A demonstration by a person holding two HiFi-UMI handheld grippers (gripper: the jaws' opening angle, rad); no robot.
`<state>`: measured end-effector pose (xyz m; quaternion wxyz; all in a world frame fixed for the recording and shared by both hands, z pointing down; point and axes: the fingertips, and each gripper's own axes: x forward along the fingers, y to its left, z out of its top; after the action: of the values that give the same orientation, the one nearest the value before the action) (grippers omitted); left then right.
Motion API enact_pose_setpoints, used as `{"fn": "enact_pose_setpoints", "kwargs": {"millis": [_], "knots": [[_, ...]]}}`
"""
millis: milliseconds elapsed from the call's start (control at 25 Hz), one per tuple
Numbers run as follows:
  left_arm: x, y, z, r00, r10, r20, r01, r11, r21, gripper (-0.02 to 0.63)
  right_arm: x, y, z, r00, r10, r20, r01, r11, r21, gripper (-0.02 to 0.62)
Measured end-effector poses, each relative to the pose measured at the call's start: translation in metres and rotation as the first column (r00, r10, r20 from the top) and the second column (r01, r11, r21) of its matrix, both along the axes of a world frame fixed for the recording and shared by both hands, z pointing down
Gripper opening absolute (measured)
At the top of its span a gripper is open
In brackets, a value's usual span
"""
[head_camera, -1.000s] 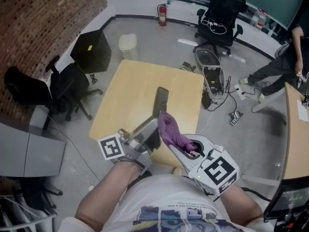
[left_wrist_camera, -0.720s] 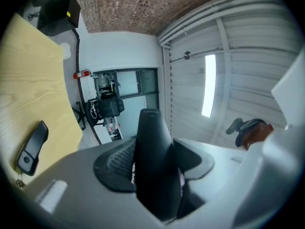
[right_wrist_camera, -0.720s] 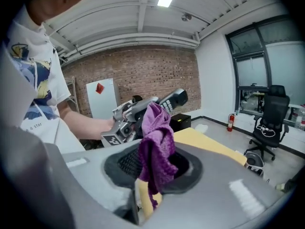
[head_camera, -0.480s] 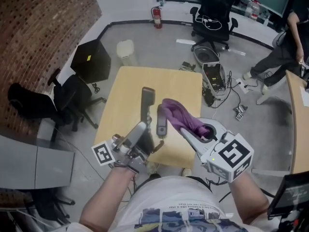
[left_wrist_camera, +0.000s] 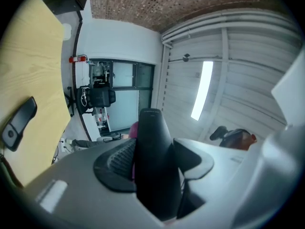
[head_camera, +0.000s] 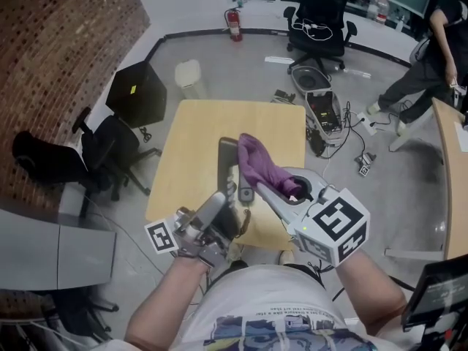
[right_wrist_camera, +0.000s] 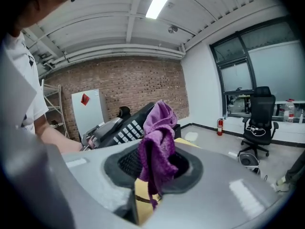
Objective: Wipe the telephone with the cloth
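Observation:
A black telephone base (head_camera: 227, 159) is tilted up off the light wooden table (head_camera: 194, 134), with my left gripper (head_camera: 224, 208) shut on its near end. In the left gripper view the base (left_wrist_camera: 151, 142) fills the gap between the jaws. Its handset (head_camera: 245, 186) lies on the table beside it, also seen as the handset (left_wrist_camera: 19, 122). My right gripper (head_camera: 268, 189) is shut on a purple cloth (head_camera: 256, 161), which rests against the base's upper right edge. In the right gripper view the cloth (right_wrist_camera: 157, 132) hangs from the jaws in front of the keypad (right_wrist_camera: 125, 129).
Black office chairs (head_camera: 110, 145) and a black box (head_camera: 137, 92) stand left of the table. A white bin (head_camera: 190, 75), a fire extinguisher (head_camera: 232, 24) and another chair (head_camera: 319, 13) are beyond it. Cables and gear (head_camera: 325, 119) litter the floor at right, near a person (head_camera: 431, 57).
The right gripper has carried the cloth left until it lies against the telephone base. The handset, hidden a second ago, shows on the table. The left gripper keeps its hold.

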<state>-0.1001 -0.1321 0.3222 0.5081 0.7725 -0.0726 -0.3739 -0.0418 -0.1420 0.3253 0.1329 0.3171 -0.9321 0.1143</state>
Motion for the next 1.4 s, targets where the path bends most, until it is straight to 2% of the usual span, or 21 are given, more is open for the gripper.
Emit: {"fn": "enact_pose_setpoints", "kwargs": {"millis": [440, 800, 920, 1040, 1200, 1400], "knots": [[0.002, -0.002, 0.002, 1.0, -0.002, 0.001, 0.002, 1.0, -0.005, 0.258, -0.018, 0.055, 0.014, 0.978, -0.169, -0.124, 0.17, 0.985, 0.004, 0.086], [-0.004, -0.008, -0.006, 1.0, -0.016, -0.018, 0.016, 1.0, 0.012, 0.258, -0.011, 0.094, 0.031, 0.934, -0.297, -0.197, 0.294, 0.955, -0.045, 0.086], [-0.005, -0.007, -0.011, 0.999, -0.009, -0.037, 0.01, 1.0, 0.025, 0.258, 0.0, 0.088, 0.024, 0.951, -0.26, -0.165, 0.261, 0.965, -0.018, 0.086], [-0.007, -0.002, -0.014, 0.998, 0.012, -0.065, -0.01, 0.999, 0.037, 0.258, 0.014, 0.062, 0.012, 0.98, -0.156, -0.121, 0.156, 0.988, -0.007, 0.086], [-0.006, 0.003, -0.018, 0.995, 0.039, -0.09, -0.035, 0.998, 0.05, 0.258, 0.022, 0.018, 0.007, 0.991, -0.048, -0.124, 0.048, 0.999, -0.001, 0.086], [-0.003, 0.006, -0.02, 0.994, 0.049, -0.093, -0.044, 0.998, 0.051, 0.258, 0.007, 0.006, 0.004, 0.994, -0.043, -0.101, 0.042, 0.999, -0.017, 0.086]]}}
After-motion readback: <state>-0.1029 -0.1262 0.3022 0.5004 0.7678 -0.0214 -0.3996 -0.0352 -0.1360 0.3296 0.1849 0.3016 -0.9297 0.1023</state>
